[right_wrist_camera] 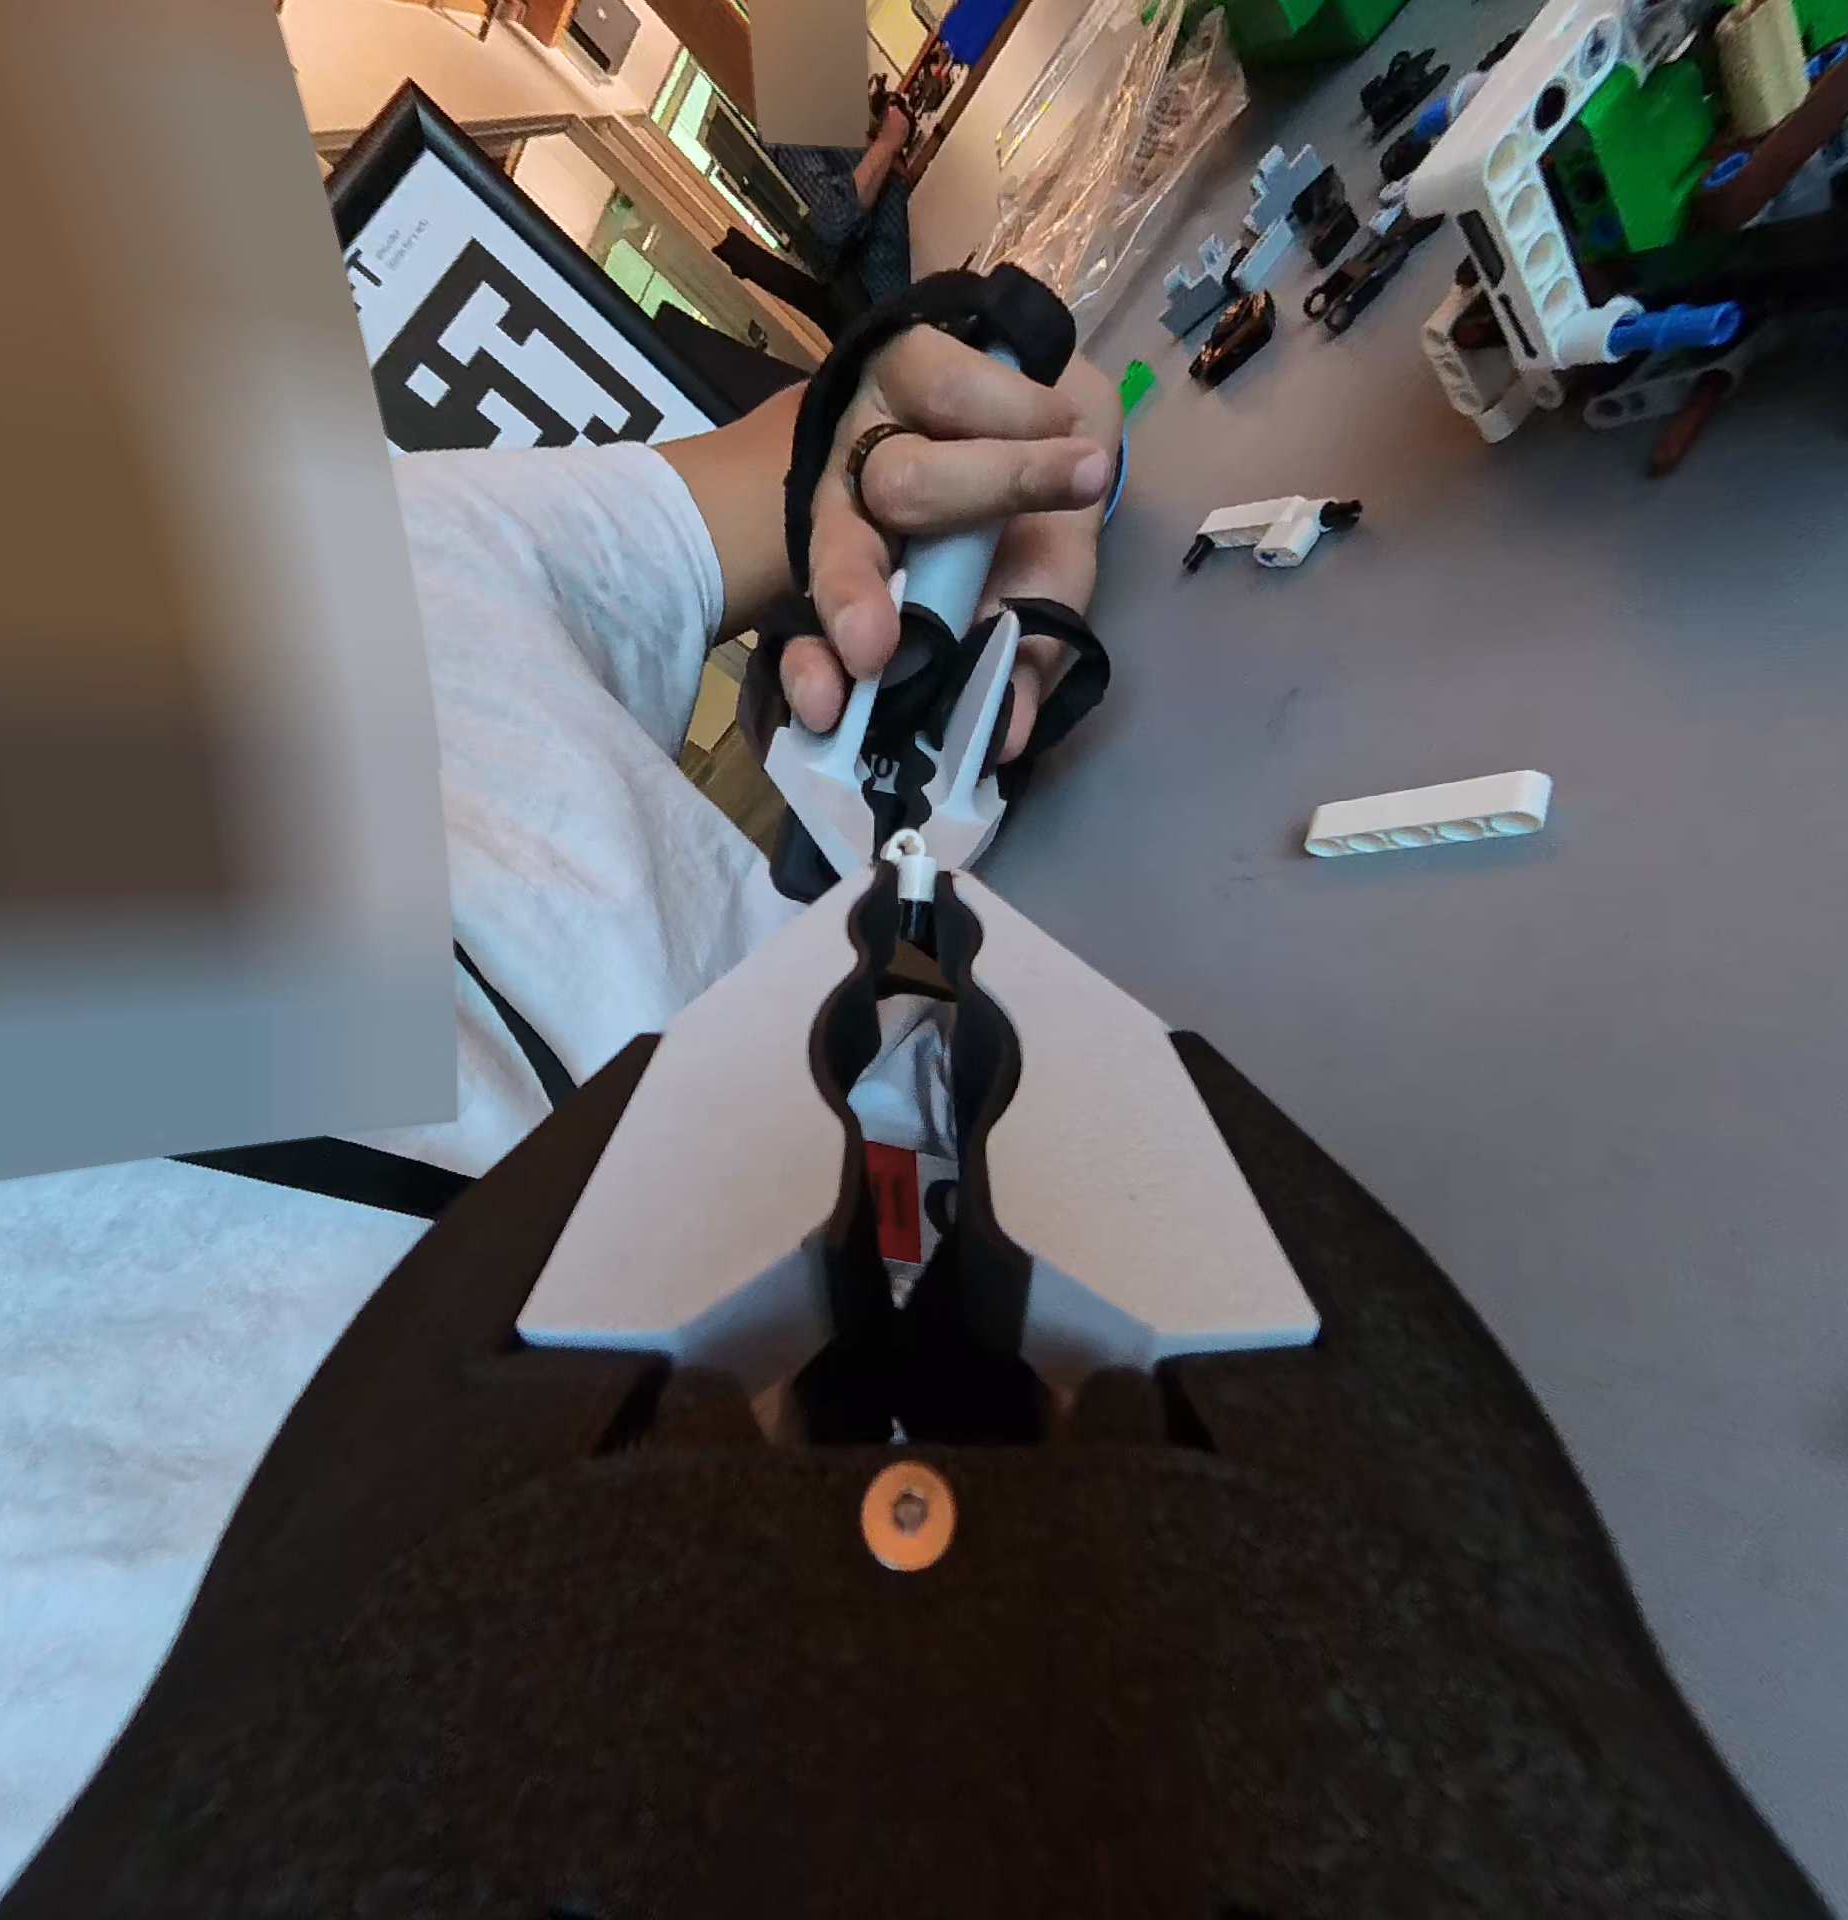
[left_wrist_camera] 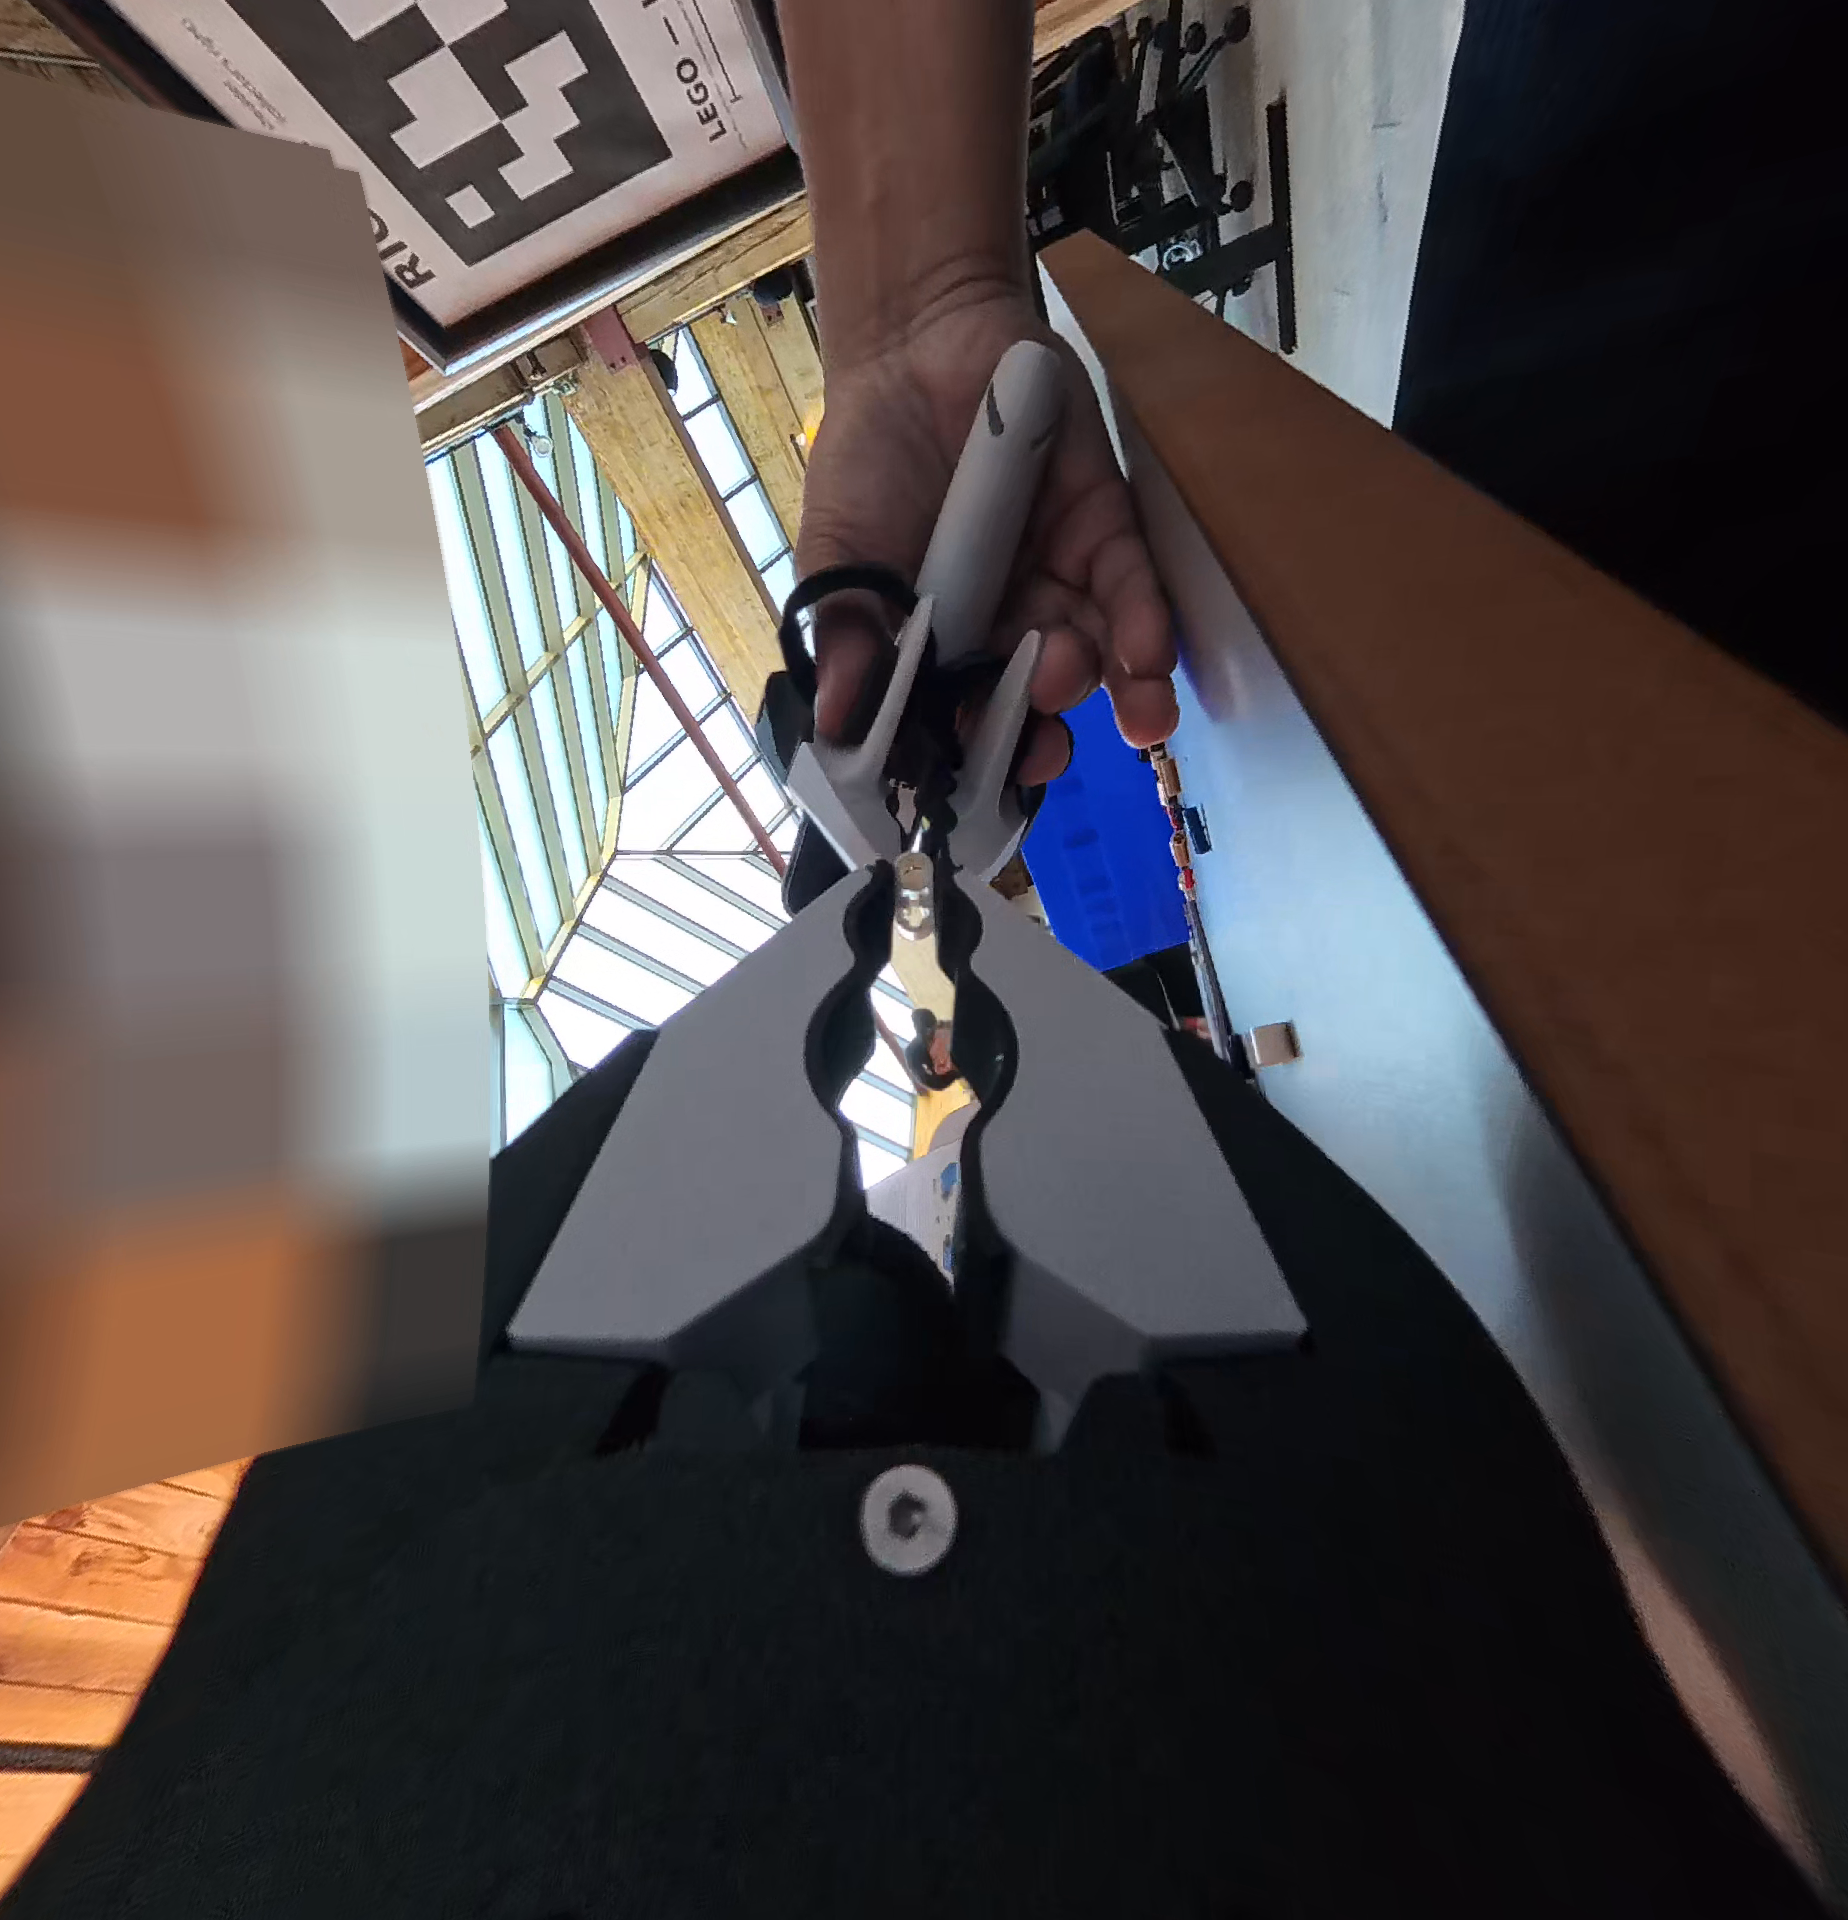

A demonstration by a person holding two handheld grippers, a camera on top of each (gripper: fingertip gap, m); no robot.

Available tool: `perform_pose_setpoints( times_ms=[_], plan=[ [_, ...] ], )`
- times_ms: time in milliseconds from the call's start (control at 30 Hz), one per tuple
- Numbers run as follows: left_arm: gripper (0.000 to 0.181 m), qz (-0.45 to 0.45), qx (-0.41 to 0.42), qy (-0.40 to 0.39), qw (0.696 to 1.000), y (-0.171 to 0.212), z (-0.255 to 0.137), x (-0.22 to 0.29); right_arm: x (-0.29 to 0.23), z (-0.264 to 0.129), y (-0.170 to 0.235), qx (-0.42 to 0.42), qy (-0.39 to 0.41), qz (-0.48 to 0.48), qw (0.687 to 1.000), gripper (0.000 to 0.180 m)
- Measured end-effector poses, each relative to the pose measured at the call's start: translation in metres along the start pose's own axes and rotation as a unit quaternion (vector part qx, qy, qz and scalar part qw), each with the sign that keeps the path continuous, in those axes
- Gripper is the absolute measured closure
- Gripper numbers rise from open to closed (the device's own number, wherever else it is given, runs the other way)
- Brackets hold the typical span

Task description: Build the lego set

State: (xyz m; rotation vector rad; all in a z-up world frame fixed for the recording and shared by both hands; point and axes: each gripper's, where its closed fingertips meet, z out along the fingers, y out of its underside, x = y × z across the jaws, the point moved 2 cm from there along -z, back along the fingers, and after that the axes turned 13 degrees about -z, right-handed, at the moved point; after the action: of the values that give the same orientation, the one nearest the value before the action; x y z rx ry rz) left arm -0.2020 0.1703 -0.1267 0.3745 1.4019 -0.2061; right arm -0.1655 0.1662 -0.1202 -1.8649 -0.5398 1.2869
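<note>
A small white connector piece [right_wrist_camera: 912,871], a short cylinder with a tiny hooked loop at one end and a black pin below it, sits pinched at the very tips of the right gripper [right_wrist_camera: 915,883]; its pale, matte, wedge-shaped fingers [right_wrist_camera: 1107,1122] have come nearly together around it, their black wavy inner edges leaving only narrow scalloped gaps. In the left wrist view the same piece [left_wrist_camera: 912,896] reads as a pale glossy cylinder held up off the table, caught between the tips of the left gripper [left_wrist_camera: 915,883], whose grey fingers [left_wrist_camera: 712,1143] are likewise drawn in close on it. The two grippers meet tip to tip, each seen beyond the other's tips with a hand [right_wrist_camera: 930,499] wrapped round a smooth grey handle and black finger loops; a dark ring shows on one finger.

On the grey, smooth table [right_wrist_camera: 1419,1091] lies a flat white beam [right_wrist_camera: 1429,814] with a row of round holes, well apart from the grippers; farther off lies a small white angled assembly [right_wrist_camera: 1273,528] with black pins, then a scatter of grey and black parts [right_wrist_camera: 1263,270]. At the far corner stands the partly built model [right_wrist_camera: 1585,208], a white perforated frame with bright green blocks and blue pins; crinkled clear plastic bags [right_wrist_camera: 1107,135] lie beside it. A white fleecy sleeve [right_wrist_camera: 546,665] fills the near left; a framed black-and-white checker marker [right_wrist_camera: 504,374] leans behind.
</note>
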Motion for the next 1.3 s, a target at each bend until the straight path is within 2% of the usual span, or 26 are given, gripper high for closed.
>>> perform_pose_setpoints(
  times_ms=[500,733,1033,1300],
  plan=[
    [0.176,-0.005,-0.034,0.070,0.997,-0.005,0.000,0.012,0.007,0.004,0.013,-0.056,0.012,0.096,0.994,0.175],
    [0.177,0.004,-0.022,0.068,0.997,-0.011,-0.001,0.011,0.004,0.007,0.014,-0.069,-0.011,0.139,0.988,0.175],
    [0.177,-0.037,-0.049,0.040,0.997,-0.004,0.004,0.002,0.001,0.000,0.006,-0.008,-0.005,0.114,0.993,0.175],
    [0.176,-0.028,-0.033,0.061,0.997,-0.010,0.003,0.010,0.003,0.003,0.015,-0.062,-0.002,0.133,0.989,0.175]
  ],
)
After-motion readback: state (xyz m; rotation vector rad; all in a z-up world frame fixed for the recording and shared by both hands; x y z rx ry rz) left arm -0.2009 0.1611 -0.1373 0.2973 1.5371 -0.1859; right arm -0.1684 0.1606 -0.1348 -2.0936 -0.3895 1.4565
